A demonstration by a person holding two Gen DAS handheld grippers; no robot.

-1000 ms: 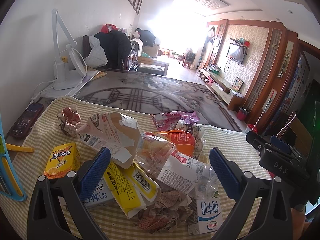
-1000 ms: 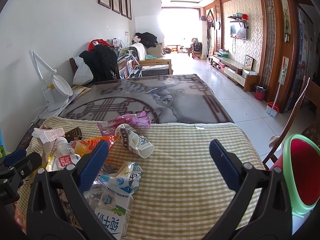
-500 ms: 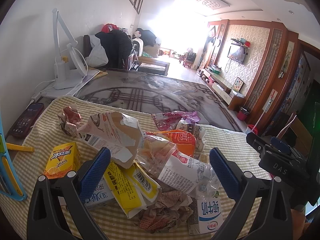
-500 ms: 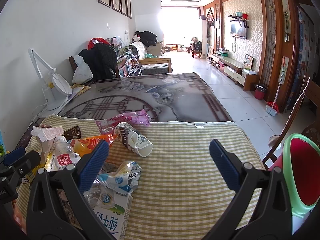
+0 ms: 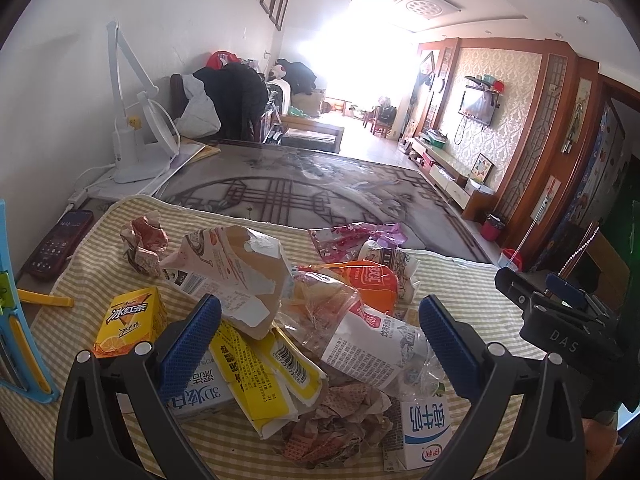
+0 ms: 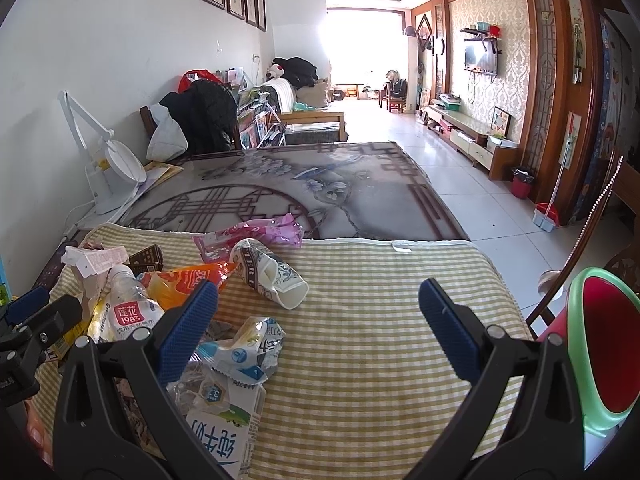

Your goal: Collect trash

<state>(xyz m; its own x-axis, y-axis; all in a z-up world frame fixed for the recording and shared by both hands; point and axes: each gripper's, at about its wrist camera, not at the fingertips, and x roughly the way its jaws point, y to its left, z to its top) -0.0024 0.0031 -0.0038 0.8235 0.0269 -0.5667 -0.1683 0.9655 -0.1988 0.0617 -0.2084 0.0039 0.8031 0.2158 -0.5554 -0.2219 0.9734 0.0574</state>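
Only rightward, green bin beside cloth.

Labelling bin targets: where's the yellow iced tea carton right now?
Left wrist view: the yellow iced tea carton stands on the checked cloth at the pile's left edge, just left of the left gripper, below the crumpled red-and-white wrapper.

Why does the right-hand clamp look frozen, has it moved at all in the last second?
Yes, slightly. The right gripper has crept left: the crushed paper cup has slid rightward between its open jaws.
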